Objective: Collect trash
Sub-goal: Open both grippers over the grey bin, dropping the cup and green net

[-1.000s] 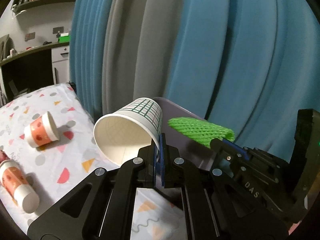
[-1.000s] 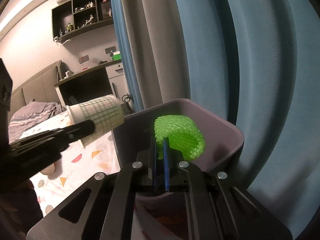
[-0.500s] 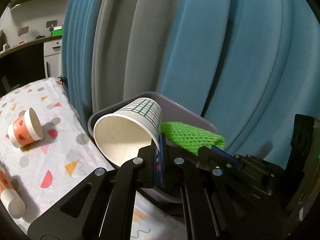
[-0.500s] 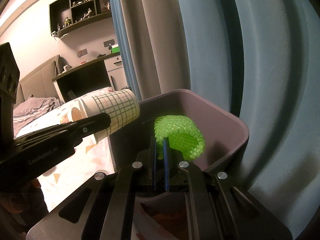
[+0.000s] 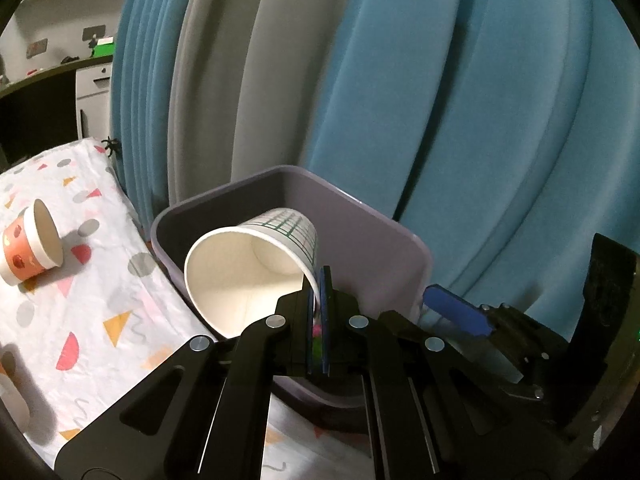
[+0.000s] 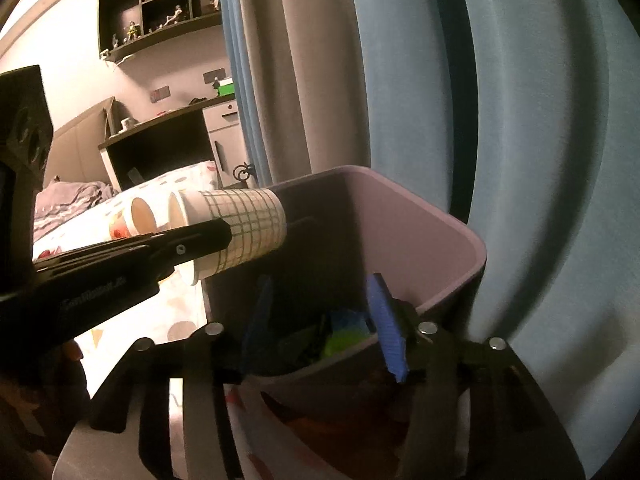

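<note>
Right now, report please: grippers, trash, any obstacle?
Left gripper shut on cup over bin. Right gripper opening, nothing between pads. Green net in bin. No obstacle seen.

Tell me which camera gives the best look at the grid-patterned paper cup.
The left wrist view: the grid-patterned paper cup fills the centre, mouth open toward the lens, rim pinched by the left gripper. The right wrist view shows only its side, partly behind that gripper's finger.

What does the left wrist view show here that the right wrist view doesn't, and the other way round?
Only the left wrist view: the grid cup's open mouth, its rim pinched in the shut left tongs.
Only the right wrist view: the bin's bottom, where green trash lies between the opening right tongs, and a wall shelf.
Both: purple bin, orange cup, blue curtain.
</note>
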Demonstrator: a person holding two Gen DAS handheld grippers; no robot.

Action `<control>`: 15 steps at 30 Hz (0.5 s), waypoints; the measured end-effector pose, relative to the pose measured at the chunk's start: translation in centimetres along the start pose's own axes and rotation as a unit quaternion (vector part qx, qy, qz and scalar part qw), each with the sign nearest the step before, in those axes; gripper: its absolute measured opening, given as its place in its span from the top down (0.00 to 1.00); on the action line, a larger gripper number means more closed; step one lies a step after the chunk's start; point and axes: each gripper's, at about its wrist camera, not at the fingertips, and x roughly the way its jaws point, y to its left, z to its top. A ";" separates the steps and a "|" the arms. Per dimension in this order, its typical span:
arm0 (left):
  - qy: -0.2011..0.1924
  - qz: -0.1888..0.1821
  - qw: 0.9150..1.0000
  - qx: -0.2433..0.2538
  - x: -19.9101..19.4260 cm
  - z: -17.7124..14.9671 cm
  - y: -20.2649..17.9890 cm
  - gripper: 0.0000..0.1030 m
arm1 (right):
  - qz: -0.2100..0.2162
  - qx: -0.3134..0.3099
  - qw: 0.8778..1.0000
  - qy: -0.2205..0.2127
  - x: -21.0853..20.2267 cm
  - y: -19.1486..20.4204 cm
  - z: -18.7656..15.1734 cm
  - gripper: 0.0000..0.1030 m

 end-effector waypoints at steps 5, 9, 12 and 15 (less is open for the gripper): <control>0.013 -0.012 1.000 -0.003 0.8 0.0 0.1 0.98 | -0.015 0.018 1.000 -0.005 -1.0 -1.1 -0.6 0.43; 0.024 -0.017 1.000 -0.008 1.3 -0.2 0.2 0.85 | -0.022 0.024 0.999 -0.011 -2.0 -1.4 -1.0 0.41; 0.021 -0.010 1.000 -0.014 1.1 -0.6 0.3 0.52 | -0.024 0.026 0.999 -0.017 -2.7 -1.6 -1.3 0.41; 0.007 0.002 0.999 -0.031 0.3 -0.8 0.7 0.35 | -0.028 0.027 0.999 -0.024 -3.2 -1.6 -1.2 0.38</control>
